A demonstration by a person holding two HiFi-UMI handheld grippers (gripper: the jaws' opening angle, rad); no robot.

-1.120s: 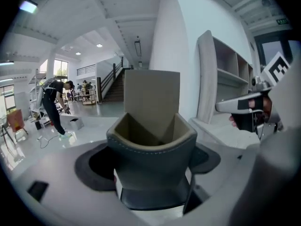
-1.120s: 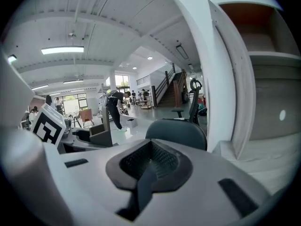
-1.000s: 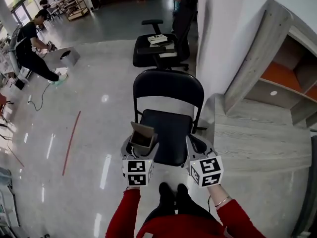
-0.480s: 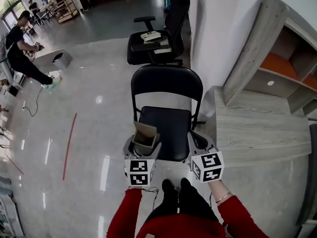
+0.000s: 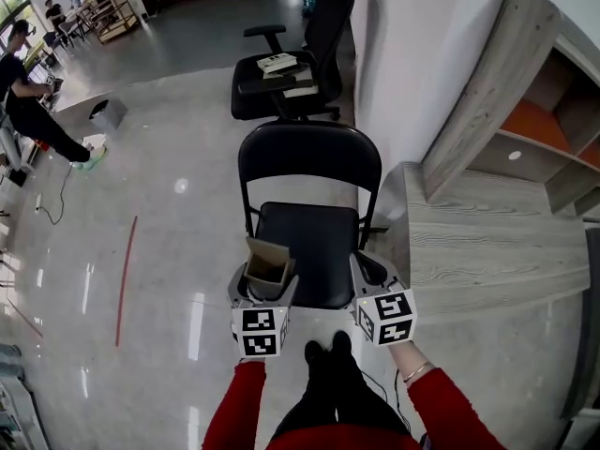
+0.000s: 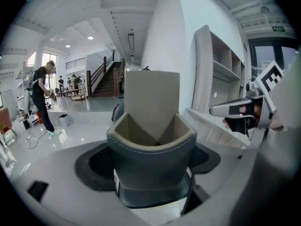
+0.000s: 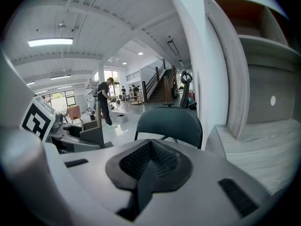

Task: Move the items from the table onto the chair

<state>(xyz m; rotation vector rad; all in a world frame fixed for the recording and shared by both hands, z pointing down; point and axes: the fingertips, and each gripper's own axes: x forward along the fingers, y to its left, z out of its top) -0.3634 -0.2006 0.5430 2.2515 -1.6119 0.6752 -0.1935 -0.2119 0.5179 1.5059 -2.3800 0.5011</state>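
Our left gripper point(image 5: 263, 287) has its jaws clamped on a grey stitched leather-look box point(image 6: 153, 147), open at the top, with a tan lining and a tan flap standing upright at its far side. In the left gripper view the box sits upright and fills the gap between the jaws, pressed from both sides. From the head view we see it over the near left corner of the seat of the black folding chair point(image 5: 317, 242); we cannot tell whether it touches the seat. Our right gripper point(image 5: 368, 272) has its jaws closed together with nothing between them, and it hangs at the near right corner of the same seat, level with the left one and well apart from it. The chair faces us, its rounded backrest at the far side and its dark padded seat between the two grippers. To the right of the chair stands the grey wood-grain table point(image 5: 487, 251), just beside the chair's right edge, and a grey shelving unit point(image 5: 548, 111) with orange panels rises beyond it. Farther off, a black swivel office chair point(image 5: 281, 87) carries a few flat things on its seat. Our red sleeves point(image 5: 234, 406) show at the near edge above the pale glossy floor point(image 5: 178, 251).
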